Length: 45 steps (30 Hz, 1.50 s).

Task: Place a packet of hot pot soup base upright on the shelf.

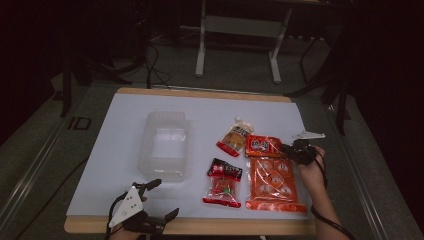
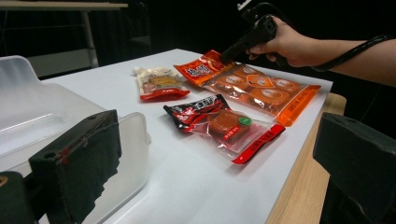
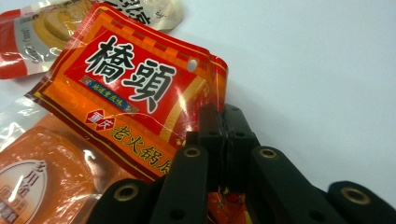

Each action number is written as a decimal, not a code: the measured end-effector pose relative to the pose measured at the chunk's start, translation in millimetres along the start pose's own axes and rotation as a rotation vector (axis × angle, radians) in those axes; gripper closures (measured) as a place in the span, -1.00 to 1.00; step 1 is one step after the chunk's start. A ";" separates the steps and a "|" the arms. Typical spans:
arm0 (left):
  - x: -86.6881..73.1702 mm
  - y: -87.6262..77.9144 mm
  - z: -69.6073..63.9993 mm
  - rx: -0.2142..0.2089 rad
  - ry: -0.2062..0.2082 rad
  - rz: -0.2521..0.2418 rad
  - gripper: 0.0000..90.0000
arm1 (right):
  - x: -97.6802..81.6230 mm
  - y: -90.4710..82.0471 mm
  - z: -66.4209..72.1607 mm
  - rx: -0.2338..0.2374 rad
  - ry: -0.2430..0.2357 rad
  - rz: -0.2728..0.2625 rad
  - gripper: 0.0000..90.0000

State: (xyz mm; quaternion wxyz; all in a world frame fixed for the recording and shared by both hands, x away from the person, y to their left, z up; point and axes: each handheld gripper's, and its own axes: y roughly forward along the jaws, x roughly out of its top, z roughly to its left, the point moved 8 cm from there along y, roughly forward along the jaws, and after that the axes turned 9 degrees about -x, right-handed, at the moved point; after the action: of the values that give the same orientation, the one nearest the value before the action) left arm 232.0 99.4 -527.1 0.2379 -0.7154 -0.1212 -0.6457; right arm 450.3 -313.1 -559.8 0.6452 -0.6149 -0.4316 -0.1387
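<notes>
At the left of the table [image 1: 120, 150], near its front edge, the left gripper [image 1: 150, 202] hovers with its jaws spread wide and nothing between them, just in front of the clear plastic container [image 1: 166, 145], which stands open and looks empty, though its translucent walls make the inside hard to judge. Right of the container lie the packets: a small black-and-red packet [image 1: 224, 182] nearest the front, a pale pouch with an orange filling [image 1: 235, 137] behind it, and farthest right the large orange packet [image 1: 270, 175], flat on the white table surface with its red printed header towards the back. The right gripper [image 1: 295, 150] has its jaws pressed together on the right-hand corner of that header, which the right gripper view shows buckling upward at the pinch. I judge this packet light but floppy: a thin, glossy film with heavier lumps inside, likely to sag and swing from a corner hold and perhaps slip, so the stiffer sealed header is the sensible place to take it. The pinch point itself is hidden behind the jaws, so how deep the film sits cannot be told.
</notes>
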 end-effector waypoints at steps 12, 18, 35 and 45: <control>-2.1 2.0 1.2 -0.003 -0.014 0.012 -0.96 | 10.2 -21.4 -0.7 0.005 0.015 -0.065 0.97; -2.9 4.2 0.2 -0.016 -0.028 0.025 -0.96 | 18.7 -35.9 1.4 0.011 0.010 -0.101 0.97; 5.0 22.6 -18.9 -0.088 -0.096 0.068 -0.96 | 38.8 -90.0 12.0 0.032 -0.036 -0.234 0.97; 20.1 41.4 -28.5 -0.134 -0.109 0.081 -0.96 | 50.7 -137.7 31.5 0.048 -0.106 -0.335 0.97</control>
State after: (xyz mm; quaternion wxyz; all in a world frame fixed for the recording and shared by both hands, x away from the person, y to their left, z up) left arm 229.9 47.0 -513.5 0.2087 -0.7682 -0.0616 -0.6022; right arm 370.2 -294.7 -434.2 0.6040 -0.5251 -0.5646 -0.2014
